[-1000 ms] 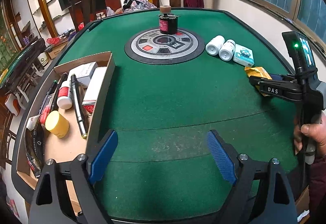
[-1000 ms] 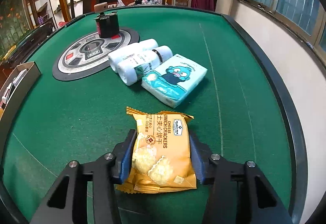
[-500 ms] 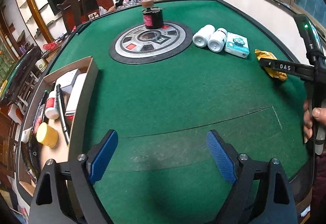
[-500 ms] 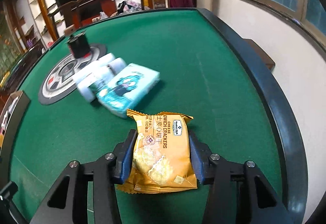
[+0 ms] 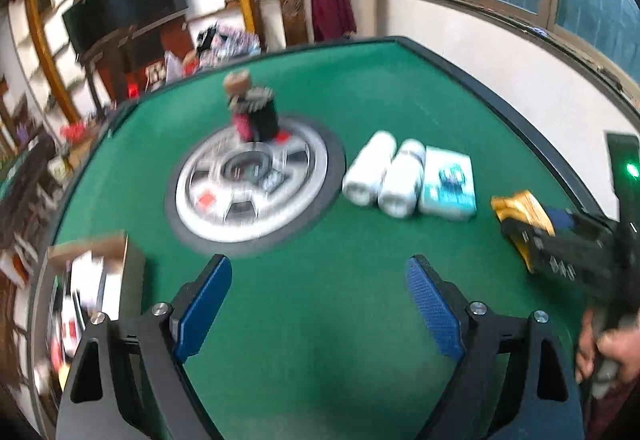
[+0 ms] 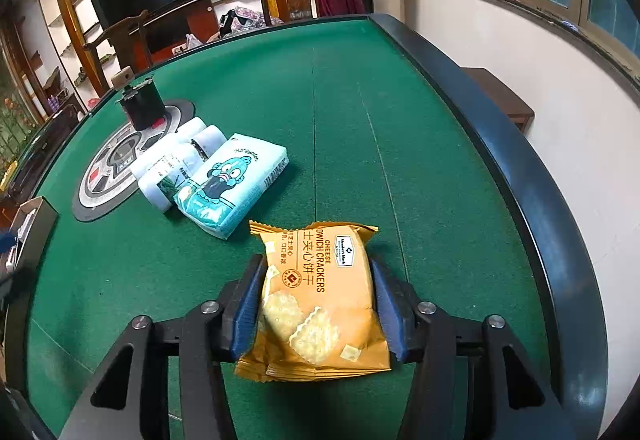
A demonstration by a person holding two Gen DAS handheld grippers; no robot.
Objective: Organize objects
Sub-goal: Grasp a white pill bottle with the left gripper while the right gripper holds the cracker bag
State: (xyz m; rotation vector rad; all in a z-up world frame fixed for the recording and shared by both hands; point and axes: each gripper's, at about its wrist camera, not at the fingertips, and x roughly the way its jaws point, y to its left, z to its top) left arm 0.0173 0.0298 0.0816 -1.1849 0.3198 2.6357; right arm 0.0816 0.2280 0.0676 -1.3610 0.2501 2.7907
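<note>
Right gripper [image 6: 316,304] has just been easing its jaws wider around the cheese cracker packet [image 6: 320,296], laid on the green felt table [image 6: 360,128] right of the tissue pack [image 6: 232,184], seemingly continuing the row, while left gripper [image 5: 316,304] hangs spread, empty.

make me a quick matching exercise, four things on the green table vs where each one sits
Things:
1. cracker packet
2. tissue pack
3. black jar
4. cardboard box

Places:
A. at the table's left edge
B. on the round grey disc
C. between the right tool's fingers
D. beside the two white bottles

Pairs: 1-C, 2-D, 3-B, 4-A
</note>
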